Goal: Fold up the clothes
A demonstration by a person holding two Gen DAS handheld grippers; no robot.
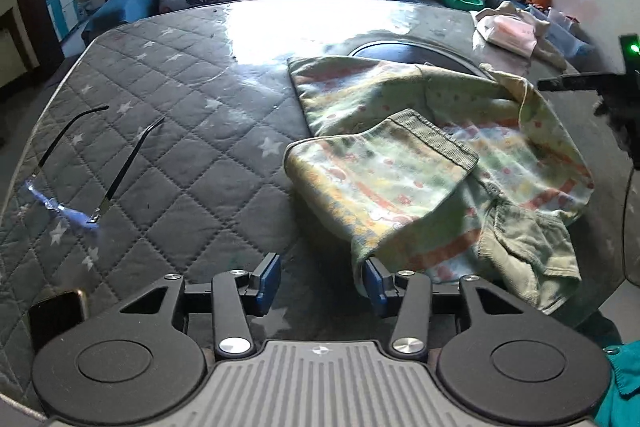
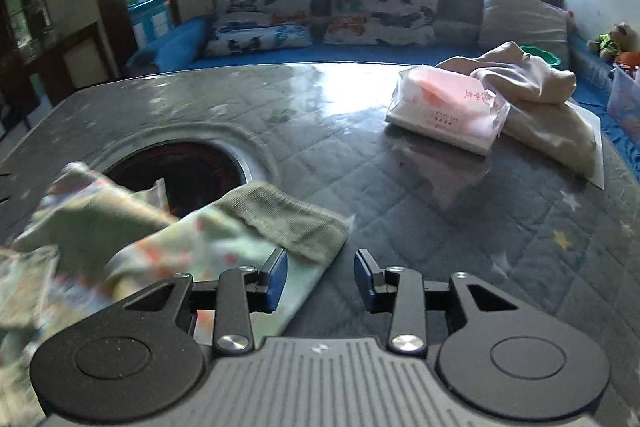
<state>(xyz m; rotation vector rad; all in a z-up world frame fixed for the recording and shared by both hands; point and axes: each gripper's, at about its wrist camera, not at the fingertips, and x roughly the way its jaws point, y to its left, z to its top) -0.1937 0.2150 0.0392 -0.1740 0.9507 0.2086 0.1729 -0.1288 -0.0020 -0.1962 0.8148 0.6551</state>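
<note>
Both hand-held grippers, left (image 1: 320,281) and right (image 2: 321,275), stand part-open and empty. Each sits low in its frame at the patterned garment's (image 1: 420,163) edge on the desk (image 1: 168,131), probably leaving its fold to settle.

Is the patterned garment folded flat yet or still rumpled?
Still rumpled: the patterned garment lies bunched on the quilted table, one ribbed cuff flopped over.

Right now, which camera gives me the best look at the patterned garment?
The left wrist view: the patterned garment lies nearly whole there, folded cuff and hem both sharp. The right wrist view shows only its ribbed cuff end, the rest blurred and cut off at the left edge.
</note>
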